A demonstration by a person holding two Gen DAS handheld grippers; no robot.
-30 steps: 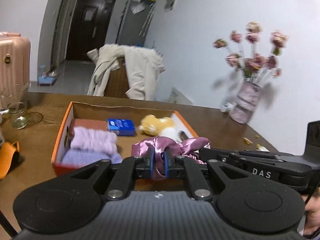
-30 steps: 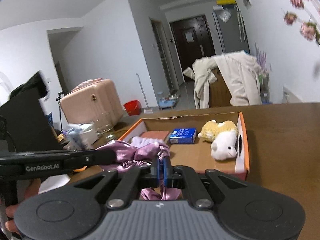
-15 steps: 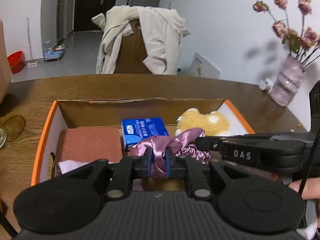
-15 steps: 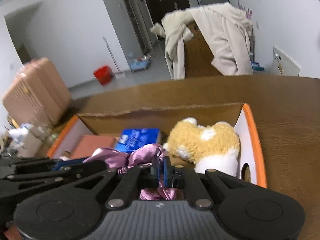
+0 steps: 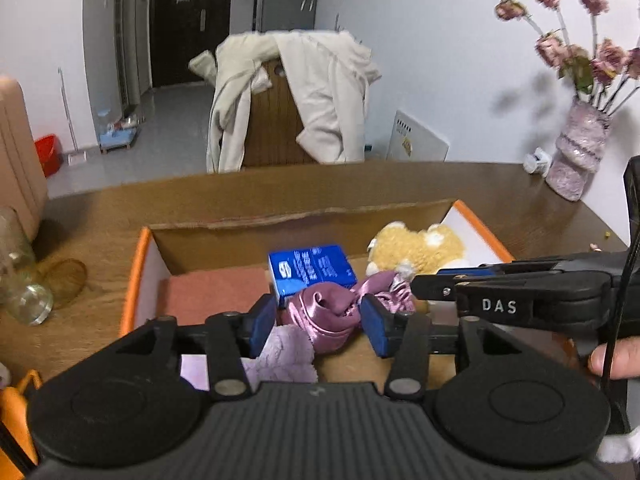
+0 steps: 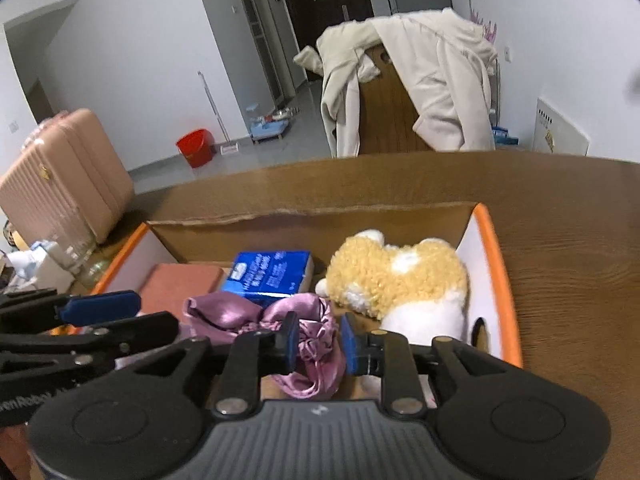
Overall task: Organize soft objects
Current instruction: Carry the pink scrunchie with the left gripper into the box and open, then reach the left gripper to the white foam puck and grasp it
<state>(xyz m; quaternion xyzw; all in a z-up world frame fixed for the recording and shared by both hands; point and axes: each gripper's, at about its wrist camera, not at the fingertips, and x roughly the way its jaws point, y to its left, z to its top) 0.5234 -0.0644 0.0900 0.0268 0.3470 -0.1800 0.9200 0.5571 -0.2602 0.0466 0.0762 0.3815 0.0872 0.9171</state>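
Observation:
A pink satin scrunchie (image 5: 326, 314) lies in the orange-rimmed cardboard box (image 5: 138, 264), between the open fingers of both grippers. My left gripper (image 5: 318, 326) is open around it, with a lilac fluffy cloth (image 5: 282, 354) just below. My right gripper (image 6: 318, 340) is open too, with the scrunchie (image 6: 316, 340) loose between its pads. The box (image 6: 500, 276) also holds a yellow and white plush toy (image 6: 404, 280), a blue tissue pack (image 6: 272, 276) and a folded pink towel (image 6: 180, 284). The right gripper shows at the right of the left wrist view (image 5: 520, 296).
The box sits on a wooden table (image 6: 580, 240). A vase of dried flowers (image 5: 578, 156) stands at the far right; glass jars (image 5: 20, 284) stand at the left. A chair draped with a cream coat (image 5: 288, 96) is behind the table. A pink suitcase (image 6: 64, 176) stands at the left.
Both grippers were shut on the scrunchie and carried it down into the box. Both have now opened and the scrunchie rests in the box.

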